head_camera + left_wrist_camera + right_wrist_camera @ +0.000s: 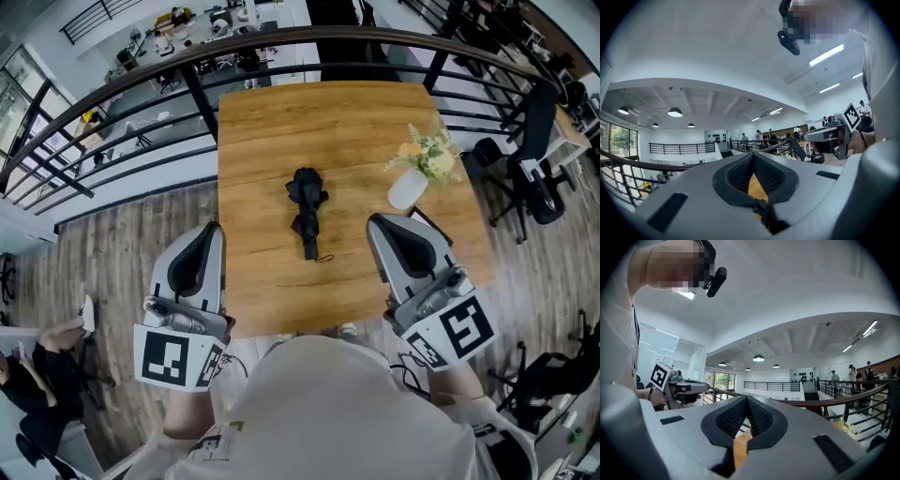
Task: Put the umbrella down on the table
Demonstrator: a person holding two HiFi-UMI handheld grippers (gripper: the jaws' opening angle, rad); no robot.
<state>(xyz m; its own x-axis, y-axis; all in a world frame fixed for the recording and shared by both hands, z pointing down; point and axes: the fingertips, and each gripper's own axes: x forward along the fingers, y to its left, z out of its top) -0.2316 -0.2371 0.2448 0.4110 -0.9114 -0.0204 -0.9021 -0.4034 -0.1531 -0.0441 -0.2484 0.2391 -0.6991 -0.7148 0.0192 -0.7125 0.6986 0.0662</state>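
A folded black umbrella (306,211) lies on the wooden table (281,131) near its middle, handle and wrist strap toward me. Nothing touches it. My left gripper (212,228) hovers at the table's front left edge, well left of the umbrella, jaws together and empty. My right gripper (375,221) is over the front right part of the table, right of the umbrella, also shut and empty. In the left gripper view the jaws (753,154) meet at the tip, with table wood below. The right gripper view shows its jaws (746,398) closed likewise.
A white vase with flowers (417,173) stands at the table's right side, close to my right gripper. A black railing (187,89) curves behind the table. Black office chairs (534,178) stand to the right. A person's legs (47,356) show at lower left.
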